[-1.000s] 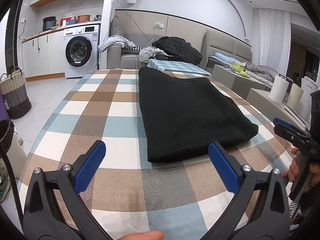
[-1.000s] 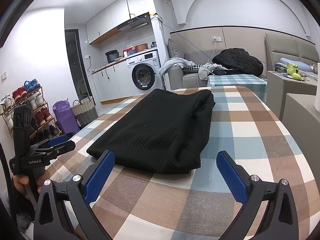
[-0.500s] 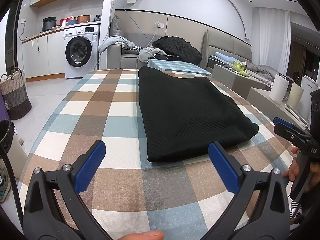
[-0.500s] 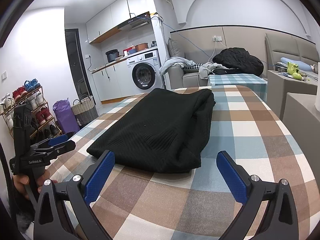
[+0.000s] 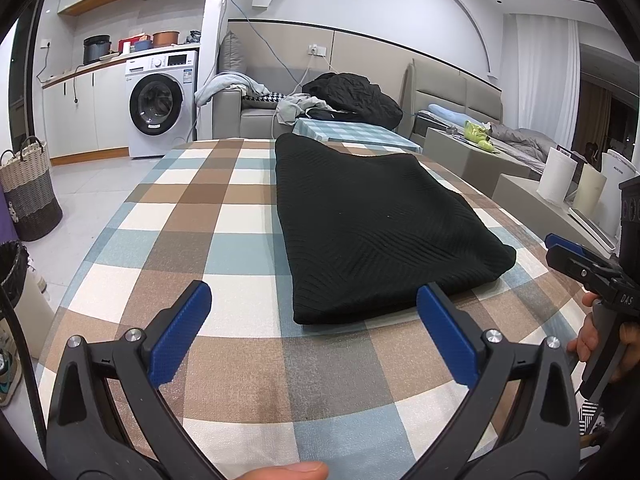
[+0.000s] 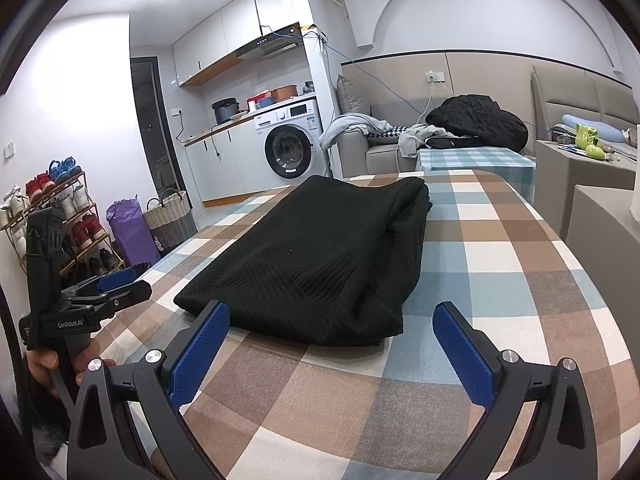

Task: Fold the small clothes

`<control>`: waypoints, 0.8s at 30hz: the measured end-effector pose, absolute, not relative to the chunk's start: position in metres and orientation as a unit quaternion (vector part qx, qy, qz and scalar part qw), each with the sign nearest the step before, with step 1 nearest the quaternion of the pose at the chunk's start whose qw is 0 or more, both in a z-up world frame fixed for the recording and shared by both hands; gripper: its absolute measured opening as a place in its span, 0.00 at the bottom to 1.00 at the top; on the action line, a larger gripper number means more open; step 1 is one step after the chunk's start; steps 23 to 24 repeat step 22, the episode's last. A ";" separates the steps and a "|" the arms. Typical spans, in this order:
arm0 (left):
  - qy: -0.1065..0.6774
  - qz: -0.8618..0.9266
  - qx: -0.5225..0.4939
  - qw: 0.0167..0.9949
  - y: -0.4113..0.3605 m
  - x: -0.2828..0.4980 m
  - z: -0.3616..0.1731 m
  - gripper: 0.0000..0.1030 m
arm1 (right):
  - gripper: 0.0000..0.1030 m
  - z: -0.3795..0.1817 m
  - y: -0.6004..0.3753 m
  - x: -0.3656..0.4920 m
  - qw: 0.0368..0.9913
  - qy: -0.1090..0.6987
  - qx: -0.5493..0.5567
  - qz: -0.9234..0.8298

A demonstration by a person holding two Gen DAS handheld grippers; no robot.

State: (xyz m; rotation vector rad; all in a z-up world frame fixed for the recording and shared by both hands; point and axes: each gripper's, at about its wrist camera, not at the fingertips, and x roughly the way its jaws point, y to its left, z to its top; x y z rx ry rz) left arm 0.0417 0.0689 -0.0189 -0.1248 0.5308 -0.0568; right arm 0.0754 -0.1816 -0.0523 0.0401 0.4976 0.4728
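Note:
A black knitted garment (image 5: 372, 224) lies folded into a long strip on the checked tablecloth (image 5: 192, 216); the right wrist view shows the same garment (image 6: 320, 260) running away from me. My left gripper (image 5: 316, 312) is open near the table's front edge, level with the garment's near end and holding nothing. My right gripper (image 6: 332, 332) is open too, its jaws spread just short of the garment's near edge. The right gripper (image 5: 576, 256) shows at the right edge of the left wrist view, held by a hand. The left gripper (image 6: 108, 288) appears at the left in the right wrist view.
A smaller table with a blue check cloth (image 5: 352, 134) stands beyond the far end. A sofa with a black jacket (image 5: 352, 94) and a washing machine (image 5: 160, 102) line the back wall. A woven basket (image 5: 30, 196) stands on the floor at left, a shoe rack (image 6: 52, 208) further left.

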 end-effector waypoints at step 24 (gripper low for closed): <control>0.262 -0.029 -0.061 0.963 0.069 0.042 -0.018 0.99 | 1.00 -0.054 -0.182 0.076 0.941 0.244 0.018 0.233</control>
